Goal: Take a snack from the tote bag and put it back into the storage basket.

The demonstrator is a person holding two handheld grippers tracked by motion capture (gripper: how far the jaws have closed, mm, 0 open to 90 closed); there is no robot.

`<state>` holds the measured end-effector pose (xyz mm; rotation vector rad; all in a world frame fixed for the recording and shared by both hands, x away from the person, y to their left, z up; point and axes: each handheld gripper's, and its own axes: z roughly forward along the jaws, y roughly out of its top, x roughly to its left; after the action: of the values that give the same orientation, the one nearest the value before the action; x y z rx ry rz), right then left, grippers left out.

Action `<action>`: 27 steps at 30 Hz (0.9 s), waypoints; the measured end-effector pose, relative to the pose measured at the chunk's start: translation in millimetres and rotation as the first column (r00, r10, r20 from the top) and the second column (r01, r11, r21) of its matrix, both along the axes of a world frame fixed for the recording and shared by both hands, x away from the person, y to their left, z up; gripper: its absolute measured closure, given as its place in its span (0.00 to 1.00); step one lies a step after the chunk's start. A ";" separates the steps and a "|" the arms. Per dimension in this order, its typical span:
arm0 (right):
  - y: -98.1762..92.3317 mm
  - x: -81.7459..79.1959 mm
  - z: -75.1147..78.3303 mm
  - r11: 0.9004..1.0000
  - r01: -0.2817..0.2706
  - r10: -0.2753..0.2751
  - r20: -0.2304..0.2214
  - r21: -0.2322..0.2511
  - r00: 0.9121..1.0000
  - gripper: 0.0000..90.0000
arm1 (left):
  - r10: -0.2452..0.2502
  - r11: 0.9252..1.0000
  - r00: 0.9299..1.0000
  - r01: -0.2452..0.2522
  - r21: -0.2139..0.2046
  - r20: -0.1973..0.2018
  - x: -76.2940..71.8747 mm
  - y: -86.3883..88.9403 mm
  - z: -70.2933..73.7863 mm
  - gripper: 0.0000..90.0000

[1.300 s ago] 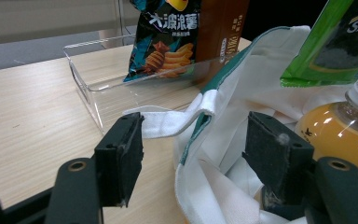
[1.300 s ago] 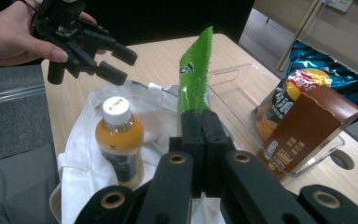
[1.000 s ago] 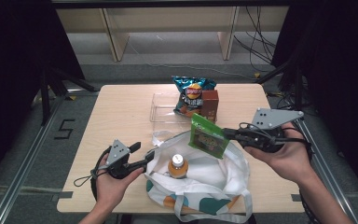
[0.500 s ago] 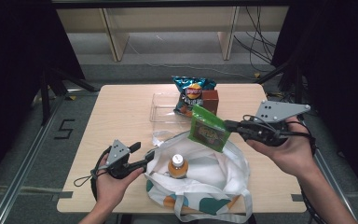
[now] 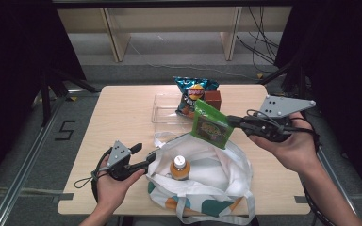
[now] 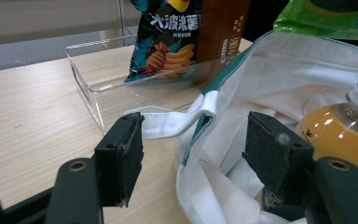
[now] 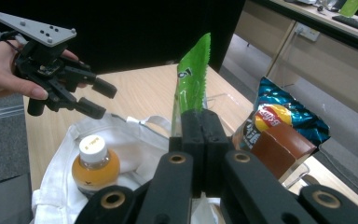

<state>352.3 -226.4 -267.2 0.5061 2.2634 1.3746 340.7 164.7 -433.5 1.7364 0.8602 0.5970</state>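
Packing the bag [image 5: 202,188] looks partly done: a bottle [image 5: 180,168] already stands inside it, and the right gripper [image 5: 233,123] has its jaws clamped on the edge of a green packet [image 5: 210,125], held in the air just above the bag's far rim. The left gripper [image 5: 146,165] sits at the bag's left rim with jaws apart; in the left gripper view the white cloth and strap [image 6: 168,123] lie between the pads [image 6: 121,158] without being pinched, so it seems to be propping the mouth wide rather than gripping. Left to do, I judge: lower the packet in, then fetch the chip bag [image 5: 193,94] and brown box [image 5: 212,99] standing in the clear tray [image 5: 162,109] beyond the bag. Inside the bag, open space lies to the right of the bottle, enough for the packet if it goes in edge first. The bag's near edge hangs at the table [image 5: 113,122] front, so a hard push could drag it off.
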 end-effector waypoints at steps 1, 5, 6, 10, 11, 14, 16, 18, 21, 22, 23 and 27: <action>0.4 0.1 0.2 1.000 -0.002 0.002 -0.007 0.002 1.000 1.00 | 0.000 1.000 1.000 0.000 -0.001 0.000 0.0 0.0 0.0 0.40; 0.3 1.7 2.3 1.000 -0.004 0.004 0.000 -0.005 1.000 1.00 | 0.008 1.000 1.000 -0.008 -0.018 -0.013 -0.6 -1.2 -0.8 0.40; 1.5 1.6 1.6 1.000 0.005 -0.005 -0.001 0.009 1.000 1.00 | 0.004 1.000 1.000 -0.005 -0.011 -0.008 -0.3 -0.8 -0.6 0.40; 1.7 3.7 3.3 1.000 0.001 -0.001 0.008 0.006 1.000 1.00 | 0.000 1.000 1.000 0.000 -0.001 0.000 0.1 -0.1 -0.1 0.40; 1.7 3.1 3.7 1.000 0.000 0.000 -0.008 0.009 1.000 1.00 | 0.001 1.000 1.000 -0.001 -0.001 0.000 0.2 0.0 -0.1 0.40; 2.4 5.1 4.2 1.000 0.010 -0.010 0.009 0.017 1.000 1.00 | 0.009 1.000 1.000 -0.009 -0.018 -0.012 -0.5 -1.0 -0.7 0.40; 3.0 5.9 4.2 1.000 0.011 -0.011 0.019 0.021 1.000 1.00 | 0.009 1.000 1.000 -0.009 -0.018 -0.011 -0.5 -1.1 -0.7 0.40; 3.0 7.0 4.9 1.000 0.002 -0.002 0.012 0.018 1.000 1.00 | 0.008 1.000 1.000 -0.008 -0.018 -0.012 -0.6 -1.3 -0.8 0.40; 4.4 8.7 5.1 1.000 0.001 -0.002 0.016 0.028 1.000 1.00 | 0.008 1.000 1.000 -0.008 -0.018 -0.012 -0.7 -1.2 -0.8 0.40; 4.7 9.3 5.3 1.000 0.000 0.000 0.020 0.031 1.000 1.00 | 0.009 1.000 1.000 -0.009 -0.019 -0.013 -0.7 -1.2 -0.8 0.40; 5.2 9.3 5.8 0.999 0.006 -0.007 0.025 0.033 1.000 1.00 | 0.008 1.000 1.000 -0.009 -0.018 -0.011 -0.6 -1.1 -0.7 0.40; 7.1 10.5 7.7 0.999 0.006 -0.007 0.018 0.044 1.000 1.00 | 0.002 1.000 1.000 -0.002 -0.005 -0.003 -0.1 -0.4 -0.3 0.40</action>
<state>362.8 -219.3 -259.5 0.5126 2.2192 1.4226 340.5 164.4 -433.8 1.7322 0.8649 0.5932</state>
